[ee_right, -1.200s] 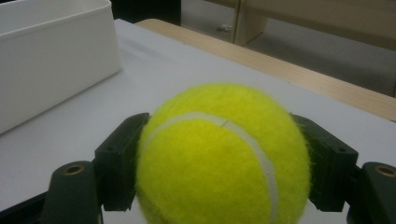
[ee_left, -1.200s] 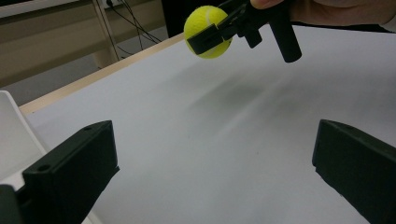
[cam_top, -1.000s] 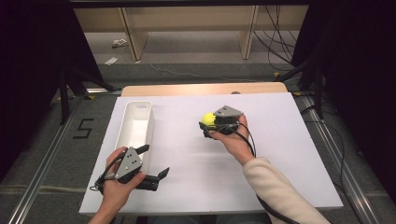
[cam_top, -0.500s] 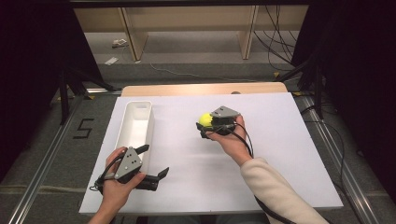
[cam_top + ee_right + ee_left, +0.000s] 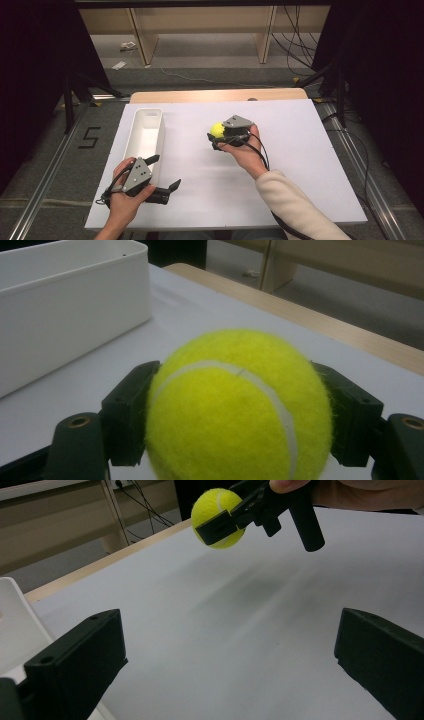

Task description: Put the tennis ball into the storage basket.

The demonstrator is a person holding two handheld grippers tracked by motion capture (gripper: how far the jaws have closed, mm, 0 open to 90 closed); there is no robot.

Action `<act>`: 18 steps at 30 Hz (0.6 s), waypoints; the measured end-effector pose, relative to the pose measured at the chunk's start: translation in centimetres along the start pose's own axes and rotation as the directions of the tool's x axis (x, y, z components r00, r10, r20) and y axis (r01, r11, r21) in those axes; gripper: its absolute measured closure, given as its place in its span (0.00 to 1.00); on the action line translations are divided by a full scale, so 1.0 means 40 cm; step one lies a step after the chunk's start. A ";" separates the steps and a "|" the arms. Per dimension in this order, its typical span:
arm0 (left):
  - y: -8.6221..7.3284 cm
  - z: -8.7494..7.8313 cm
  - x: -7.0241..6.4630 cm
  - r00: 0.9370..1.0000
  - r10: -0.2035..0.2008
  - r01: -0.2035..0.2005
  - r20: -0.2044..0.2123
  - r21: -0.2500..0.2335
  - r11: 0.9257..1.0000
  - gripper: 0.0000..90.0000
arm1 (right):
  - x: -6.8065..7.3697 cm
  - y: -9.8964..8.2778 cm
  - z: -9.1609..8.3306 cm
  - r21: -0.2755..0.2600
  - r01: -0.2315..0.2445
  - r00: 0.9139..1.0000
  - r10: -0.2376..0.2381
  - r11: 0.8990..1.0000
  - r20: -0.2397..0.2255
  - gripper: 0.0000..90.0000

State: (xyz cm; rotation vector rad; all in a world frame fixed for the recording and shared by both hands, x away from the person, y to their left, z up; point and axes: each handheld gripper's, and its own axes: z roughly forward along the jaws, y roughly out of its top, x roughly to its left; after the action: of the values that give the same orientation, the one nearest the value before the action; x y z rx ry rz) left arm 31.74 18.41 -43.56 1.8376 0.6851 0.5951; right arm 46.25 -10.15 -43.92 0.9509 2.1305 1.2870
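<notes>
The right gripper pinches the tennis ball clear above the worktop, likely bound for the white bin; the left gripper, spread and empty, waits beside that bin.

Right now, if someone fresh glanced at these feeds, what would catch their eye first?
The bright yellow tennis ball, clamped between the jaws of the right gripper and held above the middle of the white table. Next, the long white bin lying at the table's left side. The left gripper sits near the bin's near end, jaws wide open and holding nothing.
</notes>
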 end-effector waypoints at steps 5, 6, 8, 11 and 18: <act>0.000 0.000 0.000 1.000 -0.001 0.001 0.000 0.000 1.000 0.00 | 0.006 0.003 0.000 -0.004 0.006 1.000 -0.006 1.000 -0.004 0.30; 0.000 0.000 0.000 1.000 -0.001 0.001 -0.001 0.000 1.000 0.00 | 0.007 0.003 0.000 -0.004 0.007 1.000 -0.007 1.000 -0.007 0.30; 0.000 0.000 0.000 1.000 -0.001 0.001 0.000 0.000 1.000 0.00 | 0.009 0.005 0.000 -0.007 0.005 1.000 -0.005 1.000 -0.007 0.30; 0.000 0.000 0.000 1.000 -0.001 0.001 0.000 0.000 1.000 0.00 | 0.013 0.006 0.001 -0.007 0.006 1.000 -0.006 1.000 -0.013 0.30; 0.000 0.000 0.000 1.000 -0.002 0.002 0.001 -0.001 1.000 0.00 | 0.025 0.012 0.005 -0.013 0.010 1.000 -0.010 1.000 -0.020 0.30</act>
State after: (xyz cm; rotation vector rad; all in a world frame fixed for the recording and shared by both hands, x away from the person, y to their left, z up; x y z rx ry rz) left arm 31.73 18.41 -43.54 1.8364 0.6860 0.5932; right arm 45.88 -9.12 -43.64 0.9246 2.1367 1.3087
